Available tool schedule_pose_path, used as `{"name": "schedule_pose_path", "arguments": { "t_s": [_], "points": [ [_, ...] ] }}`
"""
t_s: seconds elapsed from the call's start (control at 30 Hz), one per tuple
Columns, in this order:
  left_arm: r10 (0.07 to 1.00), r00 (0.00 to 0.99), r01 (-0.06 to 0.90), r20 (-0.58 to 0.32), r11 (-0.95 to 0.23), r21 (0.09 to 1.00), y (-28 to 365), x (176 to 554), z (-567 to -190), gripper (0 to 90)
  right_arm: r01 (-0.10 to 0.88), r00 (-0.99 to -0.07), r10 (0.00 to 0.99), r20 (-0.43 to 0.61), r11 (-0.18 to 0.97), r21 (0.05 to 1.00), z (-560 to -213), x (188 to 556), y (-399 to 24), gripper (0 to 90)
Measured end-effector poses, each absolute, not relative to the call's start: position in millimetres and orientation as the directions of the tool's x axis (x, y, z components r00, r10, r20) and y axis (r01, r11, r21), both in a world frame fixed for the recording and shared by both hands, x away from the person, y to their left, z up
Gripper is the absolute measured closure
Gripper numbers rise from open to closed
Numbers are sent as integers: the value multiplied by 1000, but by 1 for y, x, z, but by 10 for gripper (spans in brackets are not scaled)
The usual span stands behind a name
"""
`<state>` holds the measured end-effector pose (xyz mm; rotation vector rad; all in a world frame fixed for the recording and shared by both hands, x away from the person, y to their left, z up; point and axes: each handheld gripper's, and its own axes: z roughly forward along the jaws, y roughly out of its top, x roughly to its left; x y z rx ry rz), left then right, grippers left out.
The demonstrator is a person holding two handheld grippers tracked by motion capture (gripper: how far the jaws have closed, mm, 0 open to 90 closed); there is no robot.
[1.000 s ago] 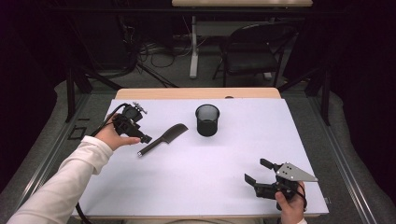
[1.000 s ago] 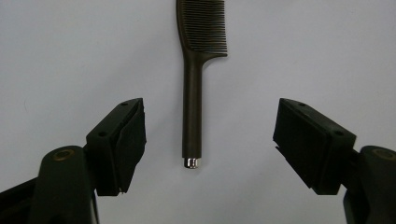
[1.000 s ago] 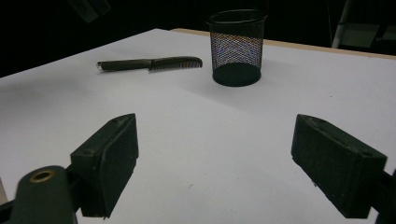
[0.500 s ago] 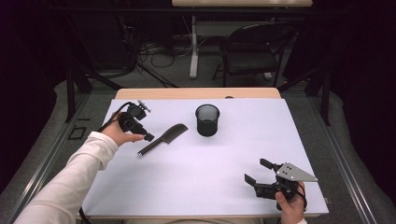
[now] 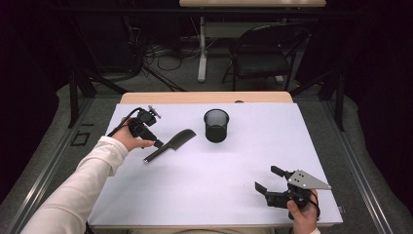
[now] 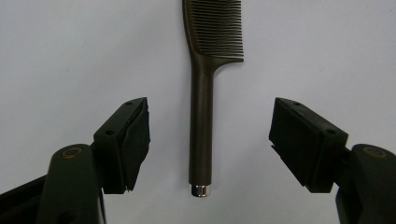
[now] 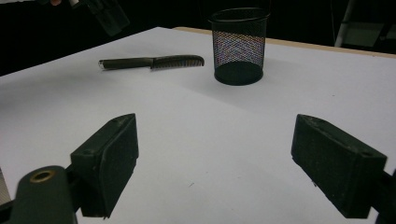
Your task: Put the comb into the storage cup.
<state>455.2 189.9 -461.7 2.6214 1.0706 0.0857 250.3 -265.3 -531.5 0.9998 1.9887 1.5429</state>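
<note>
A dark comb (image 5: 170, 145) lies flat on the white table, left of centre, its handle pointing to the near left. My left gripper (image 5: 155, 140) hovers just above the handle's end. In the left gripper view the comb's handle (image 6: 201, 116) lies between the spread jaws of the left gripper (image 6: 217, 140), and neither pad touches it. These jaws have just been closing a little. My right gripper (image 5: 269, 179) rests open near the table's front right corner with nothing between its fingers. The right gripper view looks between the wide jaws of the right gripper (image 7: 215, 158) towards the comb (image 7: 152, 62).
A black mesh cup (image 5: 216, 126) stands upright right of the comb, also in the right gripper view as the mesh cup (image 7: 239, 44). The white table (image 5: 219, 170) ends in a wooden strip at its far edge. A folding chair (image 5: 265, 53) and cables lie beyond it.
My left hand has sunk and slid a little towards the comb's handle. The right gripper, the comb and the cup have stayed where they were.
</note>
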Motion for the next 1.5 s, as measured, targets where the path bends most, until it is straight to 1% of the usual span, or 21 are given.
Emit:
{"name": "schedule_pose_path", "arguments": {
  "t_s": [0.27, 0.3, 0.37, 0.67, 1.1, 1.17, 1.5],
  "points": [
    [691, 721, 675, -57, -681, 283, 181, 459, -471, 309, 283, -649, 755, 94, 124, 951, -531, 250, -266, 147],
    [688, 724, 672, -54, -685, 282, 180, 459, -472, 326, 280, -649, 755, 94, 123, 952, -532, 251, -266, 147],
    [687, 726, 670, -46, -689, 275, 178, 460, -473, 334, 280, -650, 754, 94, 123, 952, -532, 251, -266, 147],
    [686, 726, 672, -48, -693, 262, 170, 463, -482, 334, 281, -653, 750, 101, 117, 953, -532, 251, -265, 147],
    [687, 724, 682, -52, -704, 198, 170, 468, -493, 336, 285, -654, 749, 106, 115, 951, -532, 251, -265, 146],
    [690, 721, 687, -59, -702, 186, 170, 468, -495, 361, 286, -656, 748, 106, 116, 951, -532, 251, -265, 147],
    [697, 717, 691, -37, -702, 169, 173, 471, -500, 361, 286, -658, 746, 105, 118, 951, -532, 251, -265, 147]
  ]
}}
